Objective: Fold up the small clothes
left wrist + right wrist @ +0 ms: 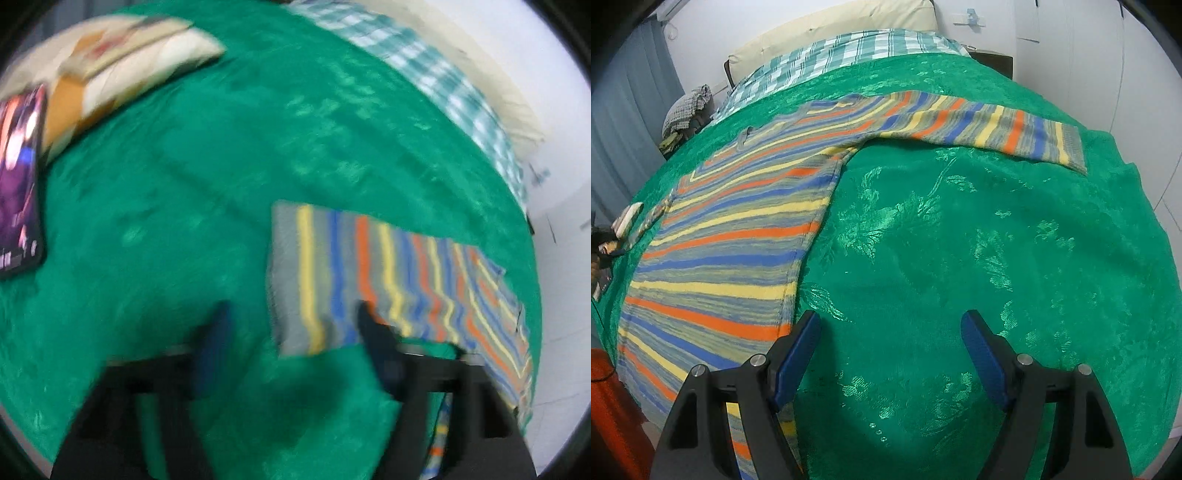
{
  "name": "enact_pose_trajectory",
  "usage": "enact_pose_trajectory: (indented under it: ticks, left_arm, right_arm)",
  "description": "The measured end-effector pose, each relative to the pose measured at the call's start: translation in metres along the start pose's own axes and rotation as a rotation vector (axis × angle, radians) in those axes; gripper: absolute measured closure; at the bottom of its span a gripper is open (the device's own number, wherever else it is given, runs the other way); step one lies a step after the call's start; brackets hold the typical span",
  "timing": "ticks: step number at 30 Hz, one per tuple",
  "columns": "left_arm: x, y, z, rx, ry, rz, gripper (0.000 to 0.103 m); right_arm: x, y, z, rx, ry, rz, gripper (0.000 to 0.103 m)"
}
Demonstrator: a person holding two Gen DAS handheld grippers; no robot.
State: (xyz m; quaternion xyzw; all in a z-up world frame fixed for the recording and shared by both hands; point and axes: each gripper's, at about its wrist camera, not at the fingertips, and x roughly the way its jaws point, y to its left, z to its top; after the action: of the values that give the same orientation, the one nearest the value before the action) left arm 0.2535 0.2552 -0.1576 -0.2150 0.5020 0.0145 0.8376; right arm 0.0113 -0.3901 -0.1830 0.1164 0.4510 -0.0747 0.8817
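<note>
- Lying flat on the green spread (960,258), the sweater (720,240) has both sleeves out.
- Left claw (295,325) gapes, empty, at one cuff (295,273).
- Right claw (890,350) gapes beside the hem, empty.
- Risk: pinching spread with knit would drag both.

Both wrist views look steeply down, sharing the striped sweater (369,273)

I count one striped sweater (731,236) with one sleeve (979,125) stretched out, one green bedspread (960,258), one checked blanket (831,55), one phone (18,181), one pillow (122,70), and two grippers, left (291,314) and right (890,325).
</note>
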Motion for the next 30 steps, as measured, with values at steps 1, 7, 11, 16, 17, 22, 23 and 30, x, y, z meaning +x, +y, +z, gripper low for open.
enact_pose_trajectory:
  ticks: [1, 7, 11, 16, 17, 22, 23, 30]
  left_arm:
    - [0.004, -0.005, 0.009, 0.028, -0.02, 0.028, 0.016]
    - [0.06, -0.017, 0.038, 0.044, 0.061, 0.137, 0.075]
    - [0.041, -0.023, 0.038, 0.129, -0.045, 0.219, 0.1]
    - [0.051, 0.001, 0.036, 0.077, -0.028, 0.254, 0.1]
    - [0.052, -0.004, 0.033, 0.096, -0.036, 0.27, 0.099]
    - [0.036, -0.009, 0.024, 0.073, -0.063, 0.234, 0.052]
    - [0.021, -0.015, 0.012, 0.101, -0.1, 0.197, 0.03]
    - [-0.001, -0.047, -0.079, 0.345, -0.11, 0.043, 0.007]
  right_arm:
    - [0.001, 0.001, 0.0, -0.006, 0.003, -0.006, 0.024]
    - [0.004, 0.004, -0.001, -0.02, 0.005, -0.025, 0.024]
    - [0.007, 0.007, -0.001, -0.038, 0.013, -0.048, 0.023]
    - [0.01, 0.008, -0.001, -0.052, 0.016, -0.06, 0.021]
    - [0.011, 0.009, -0.001, -0.055, 0.016, -0.06, 0.02]
    - [0.012, 0.008, 0.0, -0.06, 0.015, -0.061, 0.019]
    - [0.011, 0.008, 0.0, -0.059, 0.013, -0.058, 0.019]
    - [0.016, 0.015, -0.002, -0.079, -0.001, -0.07, 0.005]
